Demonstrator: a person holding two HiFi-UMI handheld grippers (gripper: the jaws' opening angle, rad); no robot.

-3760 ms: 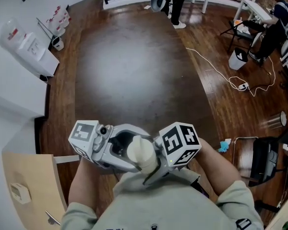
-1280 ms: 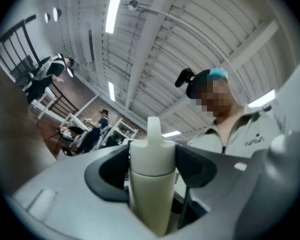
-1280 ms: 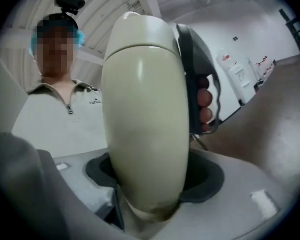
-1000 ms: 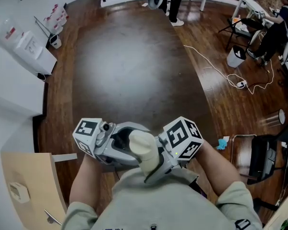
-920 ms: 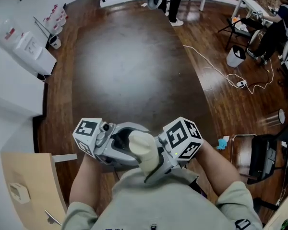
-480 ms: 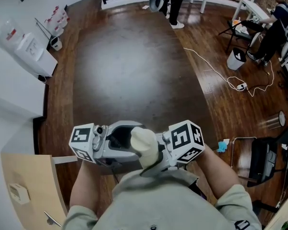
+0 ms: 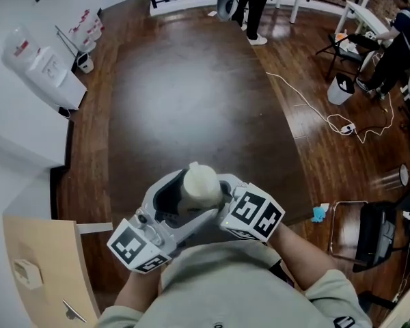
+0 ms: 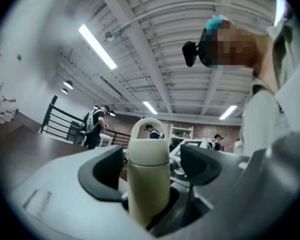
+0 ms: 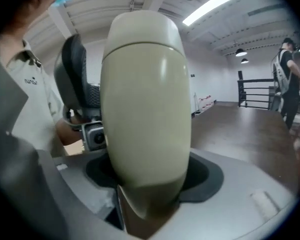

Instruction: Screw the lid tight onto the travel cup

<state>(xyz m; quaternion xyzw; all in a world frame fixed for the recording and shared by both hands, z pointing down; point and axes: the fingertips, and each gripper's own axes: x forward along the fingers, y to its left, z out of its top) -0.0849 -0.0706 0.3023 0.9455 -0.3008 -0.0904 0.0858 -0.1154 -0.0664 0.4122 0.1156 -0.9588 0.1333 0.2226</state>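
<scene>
A cream travel cup (image 7: 200, 183) is held close to the person's chest, above the near edge of the dark table (image 7: 184, 94). In the left gripper view its lid (image 8: 149, 153) with a loop handle sits upright between the jaws of my left gripper (image 8: 150, 166). Those jaws have just been opening, and the dark pads (image 8: 102, 176) stand apart from the lid on both sides. In the right gripper view the cup body (image 9: 147, 99) fills the picture. My right gripper (image 9: 147, 181) is shut on the cup, its pads tight against the lower end.
A white counter (image 7: 20, 115) runs along the left. A pale wooden board (image 7: 41, 272) lies at the lower left. On the wooden floor at the right are a white cable (image 7: 328, 118), a bin (image 7: 340, 87) and a black chair (image 7: 376, 234). People stand at the far end.
The left gripper has rolled, its marker cube swinging from the cup's upper left to its lower left, and its jaws spread off the lid. The right gripper shifted with the cup, which sits higher in view.
</scene>
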